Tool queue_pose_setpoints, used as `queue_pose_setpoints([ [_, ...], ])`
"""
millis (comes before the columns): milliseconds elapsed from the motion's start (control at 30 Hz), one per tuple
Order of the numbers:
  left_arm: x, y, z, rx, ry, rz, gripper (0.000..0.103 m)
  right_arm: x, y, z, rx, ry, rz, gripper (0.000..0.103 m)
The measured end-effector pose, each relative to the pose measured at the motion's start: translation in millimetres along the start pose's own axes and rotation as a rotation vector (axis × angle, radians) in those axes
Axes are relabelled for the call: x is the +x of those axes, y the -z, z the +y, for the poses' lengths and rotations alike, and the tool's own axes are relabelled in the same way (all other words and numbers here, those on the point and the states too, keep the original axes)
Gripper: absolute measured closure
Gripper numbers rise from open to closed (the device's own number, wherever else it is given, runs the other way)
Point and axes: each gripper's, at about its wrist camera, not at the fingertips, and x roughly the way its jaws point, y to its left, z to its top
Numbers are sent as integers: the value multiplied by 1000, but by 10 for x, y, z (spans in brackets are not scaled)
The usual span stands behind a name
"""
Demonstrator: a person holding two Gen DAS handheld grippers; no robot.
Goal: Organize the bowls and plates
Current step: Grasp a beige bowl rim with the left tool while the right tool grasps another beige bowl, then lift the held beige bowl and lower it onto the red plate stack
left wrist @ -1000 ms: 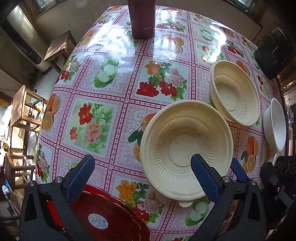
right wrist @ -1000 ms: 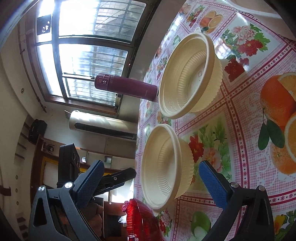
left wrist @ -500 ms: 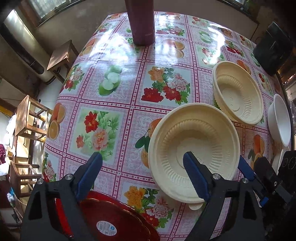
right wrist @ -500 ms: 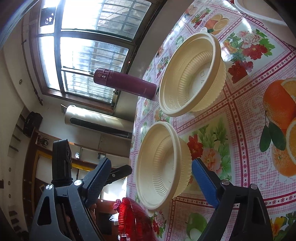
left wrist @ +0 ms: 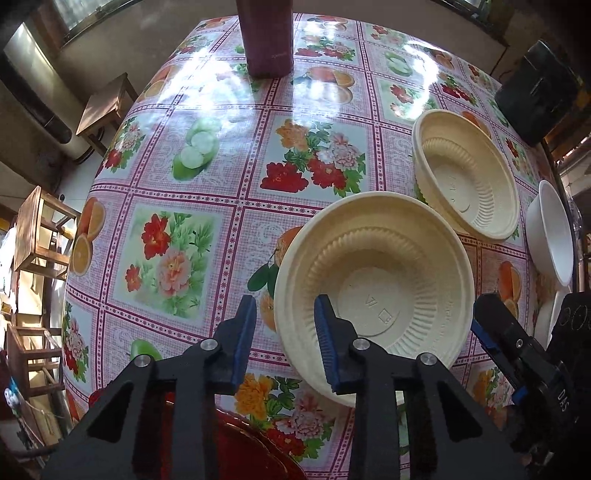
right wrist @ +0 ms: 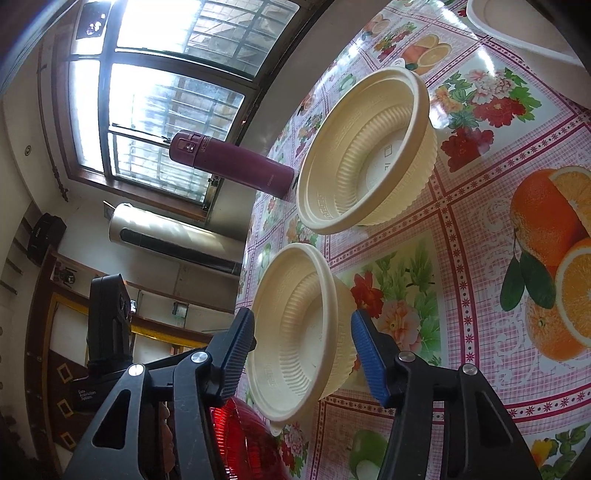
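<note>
Left gripper point(left wrist: 284, 332): jaws parted, straddling the near-left rim of the near bowl point(left wrist: 373, 291), one finger outside, one over the inside. No clear pad contact on the rim, so not clamped. Right gripper point(right wrist: 303, 347): jaws parted too, one pad either side of the same near bowl point(right wrist: 295, 332), gaps visible on both sides, gripping nothing.

Left view only:
- far bowl point(left wrist: 465, 173) ahead-right of the gripper, just beyond the near bowl; rims close, can't tell if they touch
- white bowl point(left wrist: 550, 232) far right at the table edge
- red plate point(left wrist: 240, 446) below the fingers, mostly hidden, with a label
- right gripper's blue pad at lower right, beside the near bowl
- stools left of the table, black box far right

Right view only:
- bowl side walls: ribbed, both sitting upright on the tablecloth point(right wrist: 480, 229), far bowl point(right wrist: 365, 151) beyond the near one with a gap between them
- flask point(right wrist: 229, 162) full length with cap; left view cuts the flask point(left wrist: 267, 37) off at the top
- window behind the flask, red plate point(right wrist: 243, 443) just under the left finger
- white plate edge point(right wrist: 517, 29) top right
</note>
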Motion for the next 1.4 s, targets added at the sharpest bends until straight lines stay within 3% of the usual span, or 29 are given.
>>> queue_pose_setpoints([
  [133, 19, 13, -17, 6, 5, 1, 82, 5, -2, -27, -1, 26, -3, 54],
  [400, 105, 19, -8, -4, 16, 17, 87, 19, 11, -15, -15, 49, 3, 55],
  [533, 145, 32, -12, -6, 20, 21, 88, 34, 14, -1, -34, 74, 3, 67],
  [600, 151, 36, -14, -2, 17, 20, 90, 53, 21, 6, -40, 92, 9, 67],
  [733, 144, 30, -3, -4, 23, 16, 91, 71, 33, 10, -52, 115, 8, 81],
  [967, 130, 49, 1, -2, 23, 8, 91, 66, 42, 39, -77, 138, -6, 91],
  [1167, 31, 64, 45, -9, 27, -4, 91, 32, 55, 131, -111, 134, -14, 91],
  [1400, -301, 190, 227, -16, -4, -79, 91, -27, 187, 413, -179, 69, -21, 91],
])
